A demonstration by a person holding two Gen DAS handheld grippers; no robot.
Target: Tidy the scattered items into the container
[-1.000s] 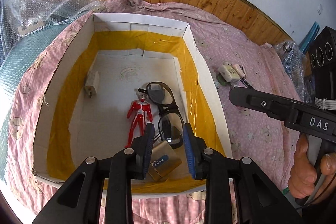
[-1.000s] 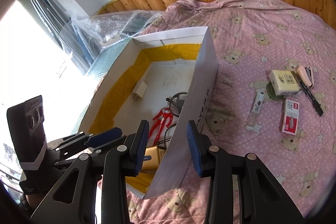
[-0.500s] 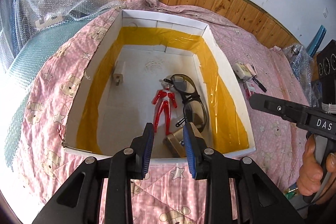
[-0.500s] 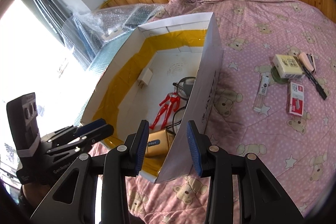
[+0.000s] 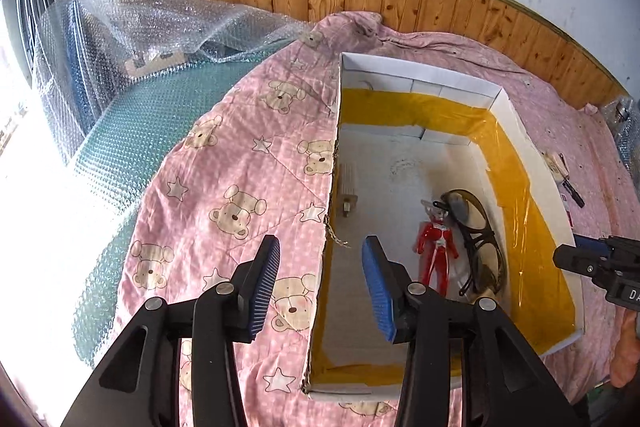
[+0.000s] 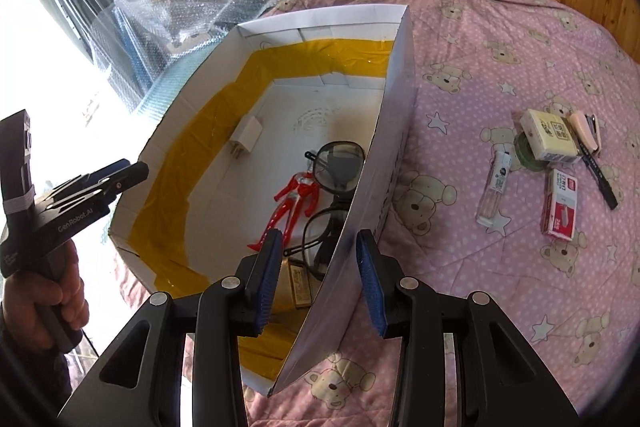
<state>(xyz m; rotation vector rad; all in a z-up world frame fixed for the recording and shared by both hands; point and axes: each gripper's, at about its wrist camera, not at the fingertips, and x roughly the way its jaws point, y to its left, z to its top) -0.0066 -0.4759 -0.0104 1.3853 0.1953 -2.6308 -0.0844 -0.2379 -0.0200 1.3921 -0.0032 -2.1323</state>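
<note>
- The left gripper [image 5: 320, 279] has swung off to the left since a moment ago — its fingers, spread and holding nothing, now straddle the left wall of the box [image 5: 332, 195] instead of hanging over the box's near edge.
- The right gripper [image 6: 318, 275] has barely shifted: fingers apart, empty, astride the box's right wall [image 6: 384, 155].
- Inside the box lie a red figure [image 6: 294, 201], dark glasses [image 6: 332, 183], a white charger [image 6: 246, 137] and a gold case [image 6: 298, 285] — the case just beyond the right gripper's left finger.
- Still out on the pink quilt [image 6: 480, 47], well right of the fingers: a clear tube [image 6: 494, 189], red-white packet [image 6: 560, 205], cream box [image 6: 550, 135], pink stapler [image 6: 586, 131], black pen [image 6: 598, 175].
</note>
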